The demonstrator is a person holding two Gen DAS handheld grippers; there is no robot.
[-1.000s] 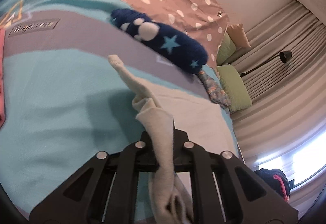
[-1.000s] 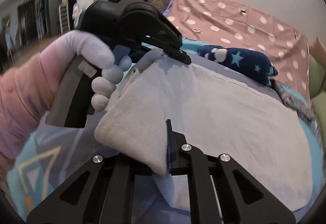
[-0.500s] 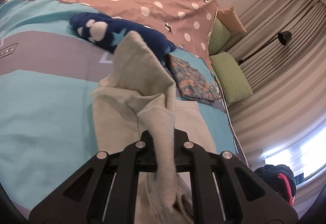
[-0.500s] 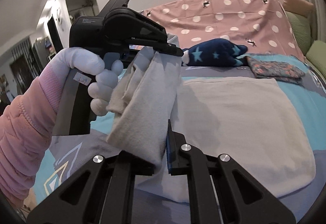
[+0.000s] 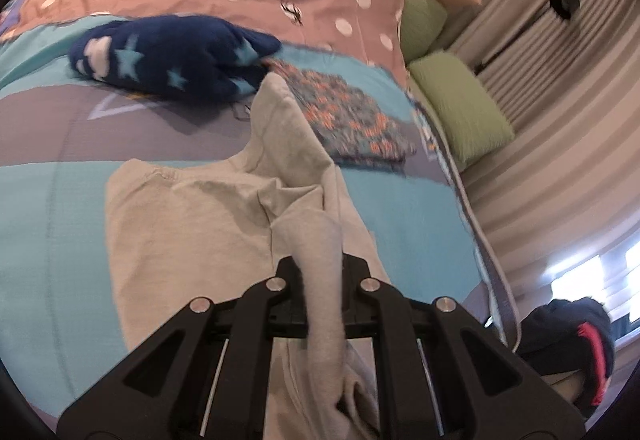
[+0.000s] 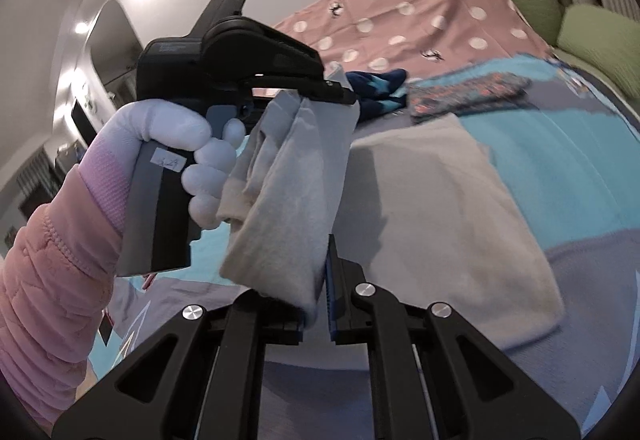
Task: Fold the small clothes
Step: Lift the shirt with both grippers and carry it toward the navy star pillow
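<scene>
- My left claw (image 5: 320, 272) is clamped on a bunched edge of the beige garment (image 5: 192, 224); my right claw (image 6: 320, 292) is narrow, pinching the lower edge of the same cloth, which hangs lifted between the two.
- In the right wrist view, my left claw (image 6: 344, 95) holds the top of the raised flap, with the gloved left hand (image 6: 176, 143) on its grip.
- Location: the rest of the garment lies flat on the bedspread (image 5: 48, 240), right of the raised flap and near the middle of the bed.
- Progress (judgement): one fold is mid-way. The flap is up but not yet laid over the flat part; laying down, smoothing and any further folds remain.
- A patterned cloth (image 5: 352, 119) lies flat at the far side, possibly already folded; a navy star-print item (image 5: 172, 59) looks unfolded.
- Hidden: garment type is unclear, no sleeves or legs distinguishable. Left claw's tips are buried in fabric. Motion blur softens the far edge. Dark bundle (image 5: 568, 344) off the bed's right side is unidentifiable.
</scene>
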